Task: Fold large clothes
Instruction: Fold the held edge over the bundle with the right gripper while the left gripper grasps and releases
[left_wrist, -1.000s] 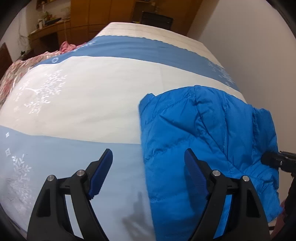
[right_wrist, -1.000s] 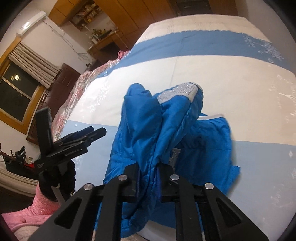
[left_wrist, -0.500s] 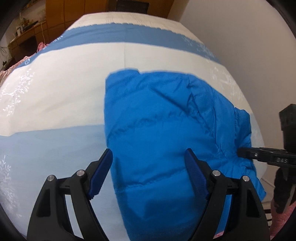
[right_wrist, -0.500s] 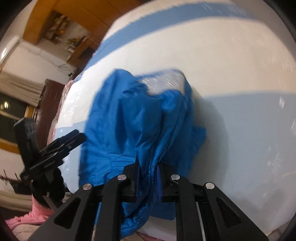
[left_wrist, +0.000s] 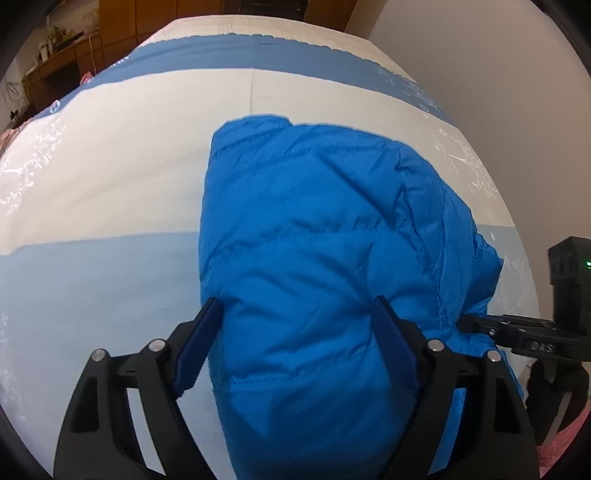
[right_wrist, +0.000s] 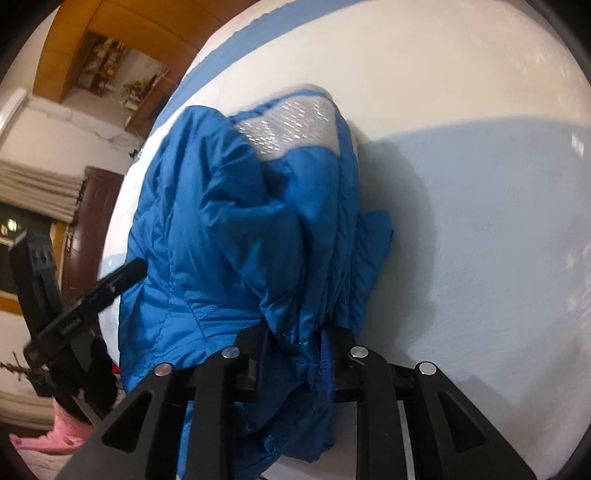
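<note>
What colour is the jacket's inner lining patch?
Silvery grey with a shiny dotted pattern, set in the blue jacket; clearest in the right wrist view.

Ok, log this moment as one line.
jacket: folded on bed | right gripper: opening, fabric between jaws | left gripper: open over jacket

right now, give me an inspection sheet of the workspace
surface: bed with a cream and blue striped cover, white snowflake prints near its edges
job's things: blue jacket lying bunched on the bed, silver lining showing at its far end
clutter: nothing seen on the bed besides the jacket
grippers: left gripper open, jaws astride the jacket's near end; right gripper opening, a jacket fold still between its jaws
cables: a thin cord hangs at the wooden desk far left
surroundings: wooden cabinets, plain wall, curtained window, a pink sleeve
</note>
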